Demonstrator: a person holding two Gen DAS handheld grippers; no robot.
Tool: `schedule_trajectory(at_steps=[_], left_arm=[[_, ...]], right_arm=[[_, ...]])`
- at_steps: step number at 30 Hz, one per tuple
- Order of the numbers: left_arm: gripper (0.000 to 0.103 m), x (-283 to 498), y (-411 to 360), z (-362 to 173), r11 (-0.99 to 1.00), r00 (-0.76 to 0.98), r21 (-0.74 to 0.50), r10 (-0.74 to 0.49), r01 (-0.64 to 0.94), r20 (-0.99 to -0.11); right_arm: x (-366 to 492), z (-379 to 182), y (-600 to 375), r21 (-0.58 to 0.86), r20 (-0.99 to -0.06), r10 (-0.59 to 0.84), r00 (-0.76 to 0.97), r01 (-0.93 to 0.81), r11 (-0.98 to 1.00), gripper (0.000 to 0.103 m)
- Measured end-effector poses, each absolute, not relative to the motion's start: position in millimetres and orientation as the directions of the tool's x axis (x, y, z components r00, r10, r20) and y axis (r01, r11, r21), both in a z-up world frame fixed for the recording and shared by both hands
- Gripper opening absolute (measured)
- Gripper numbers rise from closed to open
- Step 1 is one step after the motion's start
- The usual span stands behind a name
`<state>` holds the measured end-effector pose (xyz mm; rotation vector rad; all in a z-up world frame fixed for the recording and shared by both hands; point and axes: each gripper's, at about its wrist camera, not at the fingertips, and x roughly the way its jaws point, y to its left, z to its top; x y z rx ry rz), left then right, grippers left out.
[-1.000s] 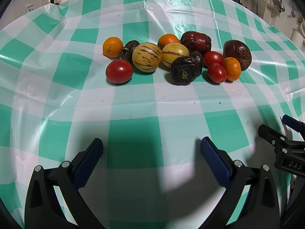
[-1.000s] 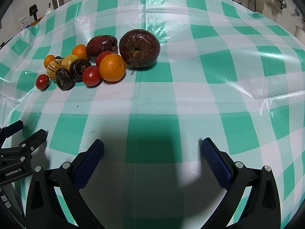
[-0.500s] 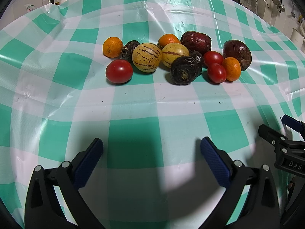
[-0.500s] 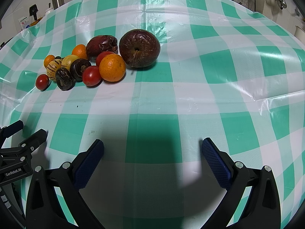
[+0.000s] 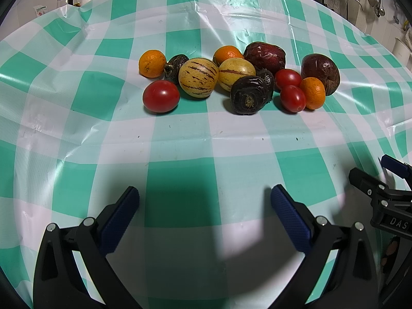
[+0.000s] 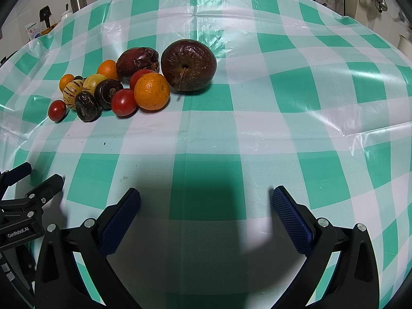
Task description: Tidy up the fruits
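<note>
Kitchen, green-check tablecloth (image 5: 180,28).

Left wrist: left gripper (image 5: 204,200) wide open, empty, low over the cloth. Fruits (image 5: 239,79) all in one mixed clump well ahead, slightly right. Nothing looks sorted, so the whole task is left.

Right wrist: right gripper (image 6: 206,202) wide open, empty. Clump sits ahead-left; big dark fruit (image 6: 189,64) is its nearest piece, orange (image 6: 152,91) touching beside.

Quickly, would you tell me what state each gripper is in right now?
Left gripper: open, holding nothing.
Right gripper: open, holding nothing.
</note>
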<state>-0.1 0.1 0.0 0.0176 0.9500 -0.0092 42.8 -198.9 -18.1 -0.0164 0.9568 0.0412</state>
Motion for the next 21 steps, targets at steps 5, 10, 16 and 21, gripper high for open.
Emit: schedule_trajectory(at_steps=[5, 10, 16, 21], left_arm=[[0.102, 5, 9, 1, 0.995, 0.559, -0.021, -0.070, 0.093, -0.827], [0.102, 2, 39, 8, 0.979, 0.590, -0.185, -0.198, 0.083, -0.783], [0.101, -1, 76, 14, 0.959, 0.653, -0.283, -0.198, -0.025, -0.731], [0.101, -7, 69, 20, 0.977, 0.701, -0.206, -0.109, -0.055, -0.704]], right_arm=[[43, -18, -198, 0.001, -0.817, 0.022, 0.576, -0.038, 0.999, 0.099], [57, -17, -192, 0.012, -0.821, 0.054, 0.568, -0.077, 0.997, 0.099], [96, -10, -184, 0.152, -0.786, 0.187, 0.589, -0.109, 0.982, 0.077], [118, -8, -178, 0.290, -0.751, 0.299, 0.589, -0.113, 0.950, 0.059]])
